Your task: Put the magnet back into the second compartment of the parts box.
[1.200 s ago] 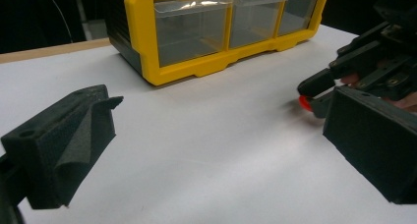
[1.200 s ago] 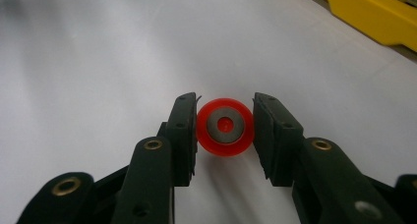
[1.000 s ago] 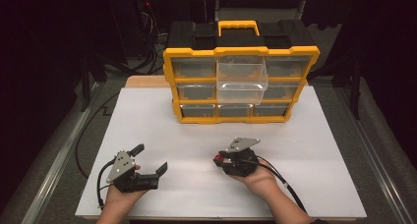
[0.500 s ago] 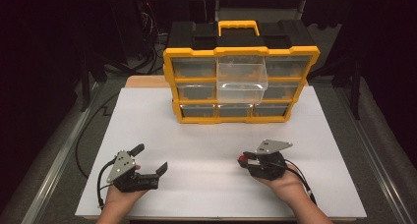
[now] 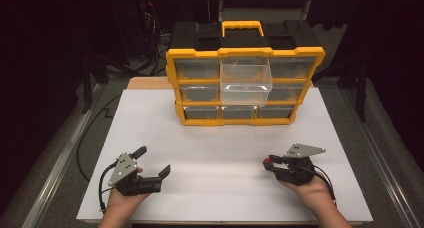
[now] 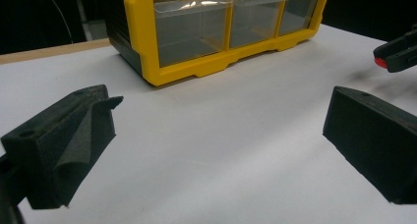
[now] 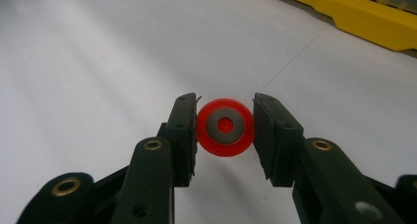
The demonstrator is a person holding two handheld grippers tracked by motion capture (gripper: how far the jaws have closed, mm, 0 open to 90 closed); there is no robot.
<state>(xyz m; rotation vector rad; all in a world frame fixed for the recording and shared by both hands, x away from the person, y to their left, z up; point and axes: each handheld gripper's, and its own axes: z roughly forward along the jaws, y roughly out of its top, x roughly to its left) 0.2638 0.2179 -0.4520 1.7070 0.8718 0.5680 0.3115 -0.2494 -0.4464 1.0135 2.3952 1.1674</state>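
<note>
Item one: right gripper point(image 7: 225, 128), held in the person's right hand at the near right of the white table sheet point(image 5: 225, 153), jaws pinching a small red wheel point(image 7: 225, 127) by its rim; the wheel has a grey metal hub, possibly a bearing, though the view is too close to be sure. In the high view the wheel shows as a red spot at the jaw tips point(image 5: 268, 163), just above the sheet and well short of the cabinet. Item two: left gripper point(image 5: 150, 160), held in the person's left hand at the near left of the sheet, jaws spread wide with nothing between them. Item three: yellow-and-black drawer organiser point(image 5: 245, 53), standing upright at the far middle of the sheet, with a yellow carry handle on top and three rows of clear drawers. Item four: one clear drawer point(image 5: 246, 80), top row, middle column, pulled out toward the person, its interior appearing empty. In the left gripper view the bottom row of drawers sits ahead, the right gripper's tips at the right edge.
</note>
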